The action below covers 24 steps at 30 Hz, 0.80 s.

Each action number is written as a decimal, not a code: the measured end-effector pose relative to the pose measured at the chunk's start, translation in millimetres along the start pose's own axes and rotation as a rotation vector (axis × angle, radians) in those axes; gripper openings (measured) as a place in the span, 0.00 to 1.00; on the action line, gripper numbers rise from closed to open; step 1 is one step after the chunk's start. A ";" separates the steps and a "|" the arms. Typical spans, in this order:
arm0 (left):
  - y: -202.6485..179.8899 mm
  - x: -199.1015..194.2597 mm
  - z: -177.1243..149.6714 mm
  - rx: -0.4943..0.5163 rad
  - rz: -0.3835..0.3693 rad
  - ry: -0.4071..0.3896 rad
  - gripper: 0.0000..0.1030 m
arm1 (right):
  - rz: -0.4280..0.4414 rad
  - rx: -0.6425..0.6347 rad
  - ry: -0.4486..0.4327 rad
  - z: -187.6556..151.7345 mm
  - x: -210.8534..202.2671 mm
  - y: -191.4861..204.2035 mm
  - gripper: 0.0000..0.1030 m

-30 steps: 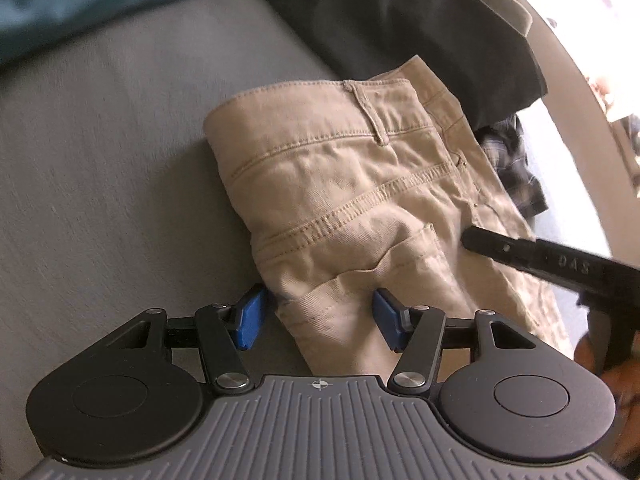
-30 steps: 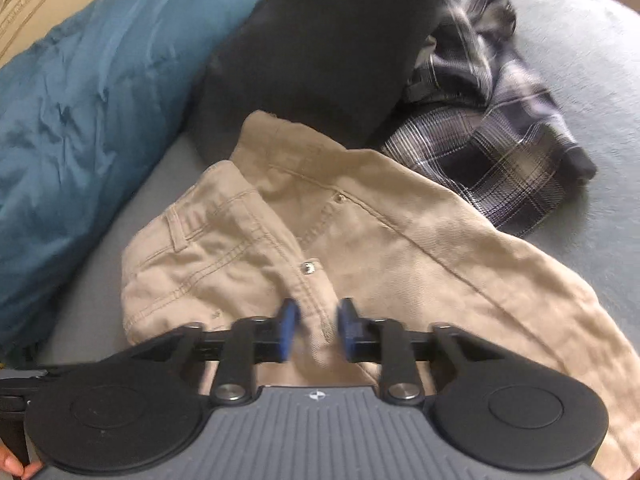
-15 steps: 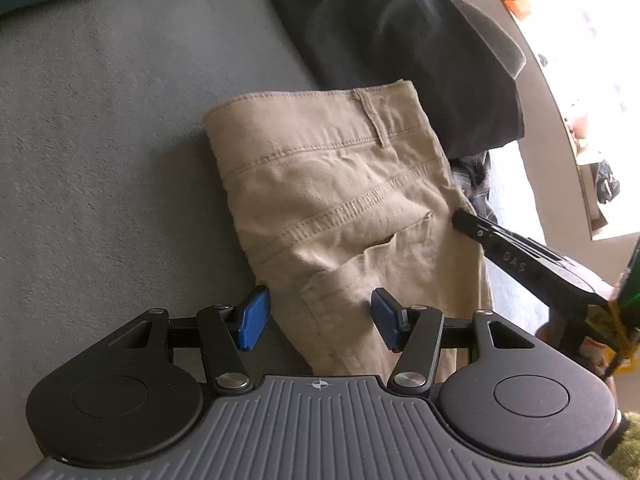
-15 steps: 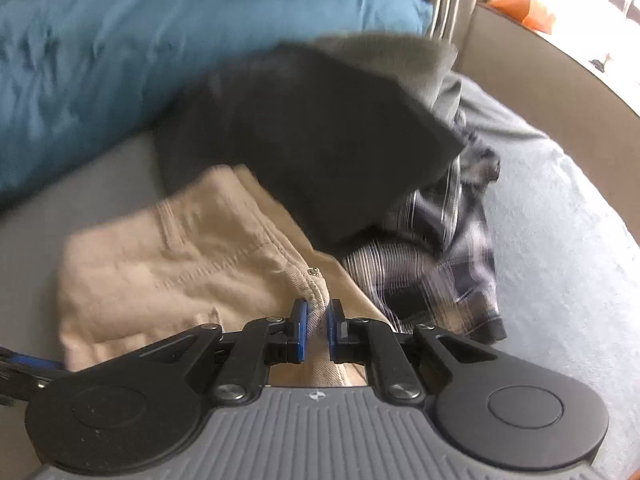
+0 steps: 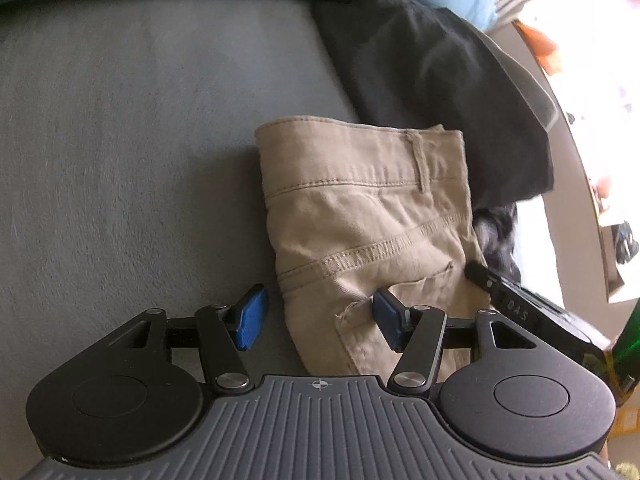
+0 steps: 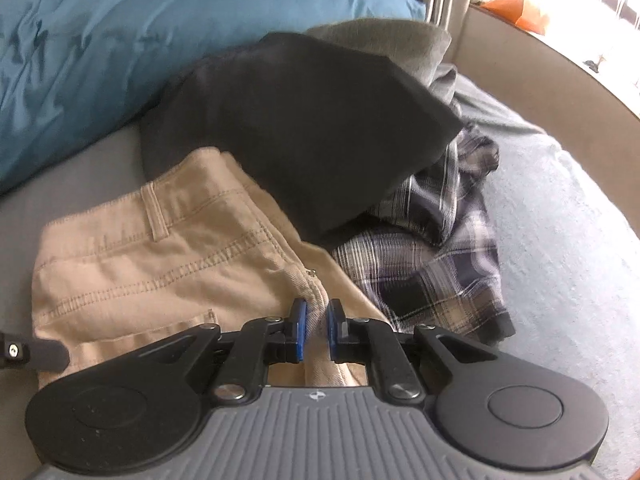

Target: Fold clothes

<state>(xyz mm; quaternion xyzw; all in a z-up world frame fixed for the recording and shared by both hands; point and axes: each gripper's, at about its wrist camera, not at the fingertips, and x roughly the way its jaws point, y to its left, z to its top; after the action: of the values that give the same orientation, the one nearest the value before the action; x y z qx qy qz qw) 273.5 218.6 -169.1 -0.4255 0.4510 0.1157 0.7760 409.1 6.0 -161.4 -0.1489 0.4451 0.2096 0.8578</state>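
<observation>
Presently the right gripper [image 6: 317,330] has its jaws pinching a ridge of the khaki trousers [image 6: 160,272] at their fly edge. The left gripper [image 5: 318,320] has its jaws spread and, by a little, opening; the trousers' near left edge lies between them, not pressed. The trousers lie folded on a grey bed cover [image 5: 132,148]. A black garment [image 6: 304,128] overlaps their far corner, with a plaid shirt [image 6: 436,276] just beside and a blue pillow [image 6: 120,52] behind. The trousers' legs are cut off under both grippers' bodies.
</observation>
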 end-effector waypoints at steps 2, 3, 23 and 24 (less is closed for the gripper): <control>2.3 -0.6 -1.1 -0.013 0.005 -0.012 0.56 | 0.016 0.016 0.011 1.9 0.8 -3.5 0.14; 3.3 -1.6 -1.0 -0.013 0.005 -0.014 0.56 | 0.019 0.019 0.015 3.3 0.0 -4.8 0.16; 17.0 -9.7 11.5 0.014 -0.036 -0.049 0.56 | 0.225 -0.034 -0.027 38.9 -17.6 -9.0 0.63; 18.8 -7.2 12.6 0.007 -0.042 -0.044 0.56 | 0.224 -0.052 -0.020 42.4 -13.2 -7.6 0.63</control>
<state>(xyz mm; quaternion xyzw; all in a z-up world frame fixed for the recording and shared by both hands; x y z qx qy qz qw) 266.4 241.3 -170.9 -0.4295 0.4252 0.1071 0.7895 435.7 15.1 -126.3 -0.1181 0.4447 0.3170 0.8293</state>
